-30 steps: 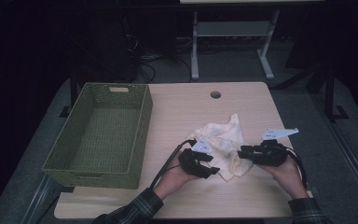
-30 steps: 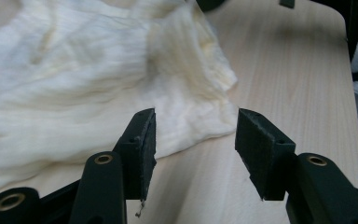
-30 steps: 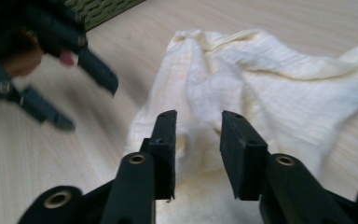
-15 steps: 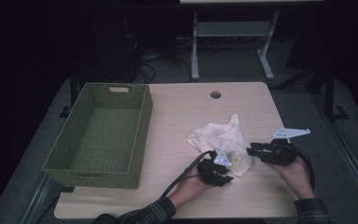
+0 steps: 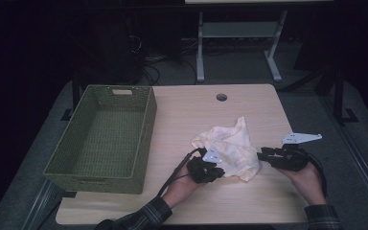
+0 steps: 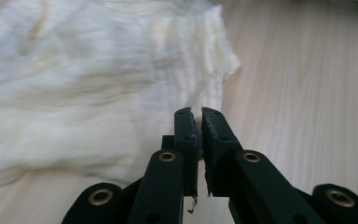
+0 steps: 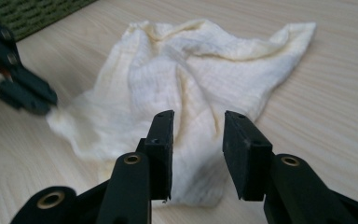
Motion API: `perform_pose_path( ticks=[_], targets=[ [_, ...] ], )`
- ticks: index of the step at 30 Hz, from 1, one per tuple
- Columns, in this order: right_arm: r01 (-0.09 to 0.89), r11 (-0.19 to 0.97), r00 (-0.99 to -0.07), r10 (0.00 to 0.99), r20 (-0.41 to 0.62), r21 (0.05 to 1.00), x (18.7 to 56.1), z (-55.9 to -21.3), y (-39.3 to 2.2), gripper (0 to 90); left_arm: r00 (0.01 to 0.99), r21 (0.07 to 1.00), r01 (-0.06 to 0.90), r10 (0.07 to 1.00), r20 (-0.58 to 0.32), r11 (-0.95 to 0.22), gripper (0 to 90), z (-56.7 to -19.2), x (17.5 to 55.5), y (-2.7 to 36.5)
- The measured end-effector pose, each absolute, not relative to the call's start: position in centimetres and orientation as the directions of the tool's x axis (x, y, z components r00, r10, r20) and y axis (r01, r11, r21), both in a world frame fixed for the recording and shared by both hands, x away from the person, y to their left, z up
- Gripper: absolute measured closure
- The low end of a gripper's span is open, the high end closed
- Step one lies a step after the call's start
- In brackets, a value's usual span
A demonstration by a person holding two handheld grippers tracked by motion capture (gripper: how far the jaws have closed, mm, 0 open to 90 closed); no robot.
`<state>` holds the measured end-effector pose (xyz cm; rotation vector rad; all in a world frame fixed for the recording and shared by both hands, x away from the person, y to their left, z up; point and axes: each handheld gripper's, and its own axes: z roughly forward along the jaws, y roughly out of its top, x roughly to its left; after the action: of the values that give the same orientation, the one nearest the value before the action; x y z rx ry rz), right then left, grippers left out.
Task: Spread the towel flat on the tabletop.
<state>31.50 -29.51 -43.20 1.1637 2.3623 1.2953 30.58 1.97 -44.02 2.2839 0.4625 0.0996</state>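
Tongs of the left hand [image 6: 199, 122] have just been closing, and now they are clamped on a small fold at the near edge of the cream cloth [image 6: 93, 79]; a bit of the fabric shows in the thin slit between the black jaws. From above, the left tongs [image 5: 214, 168] sit at the cloth's lower left edge. The right tongs [image 7: 198, 122] stand apart and hold nothing, with their jaws at the cloth's right edge; the cloth is just in front of them, and whether it reaches between the pads I cannot tell. In the high view the right tongs [image 5: 263, 156] point at the cloth from the right.

The cloth [image 5: 232, 153] lies crumpled on the light wooden tabletop [image 5: 187, 115], between the two hands. Well apart, at the left side of the tabletop, stands a green woven basket [image 5: 146, 132]. A round hole [image 5: 221, 97] is in the tabletop near the far edge. Nothing lies between either tongs and the cloth.
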Motion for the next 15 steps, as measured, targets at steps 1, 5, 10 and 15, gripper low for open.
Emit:
perform_pose_path(
  ticks=[1,5,10,15],
  targets=[
    [0.546,0.305,-0.664,0.725,0.182,0.780,31.4,-43.3,-29.6,63.1,0.930,0.723,0.297,0.359,-0.073,-0.624,84.6,-44.0,30.6,2.0],
    [0.565,0.305,-0.650,0.736,0.187,0.766,30.8,-43.8,-30.2,63.1,0.914,0.733,0.313,0.402,-0.059,-0.604,84.6,-43.2,31.2,4.2],
    [0.591,0.320,-0.645,0.738,0.196,0.741,30.2,-44.7,-30.4,61.7,0.888,0.721,0.342,0.458,-0.039,-0.603,84.5,-43.1,31.4,7.4],
    [0.606,0.338,-0.651,0.731,0.205,0.720,29.6,-45.5,-30.0,61.7,0.874,0.704,0.363,0.485,-0.031,-0.610,84.5,-43.4,30.8,9.3]
  ],
)
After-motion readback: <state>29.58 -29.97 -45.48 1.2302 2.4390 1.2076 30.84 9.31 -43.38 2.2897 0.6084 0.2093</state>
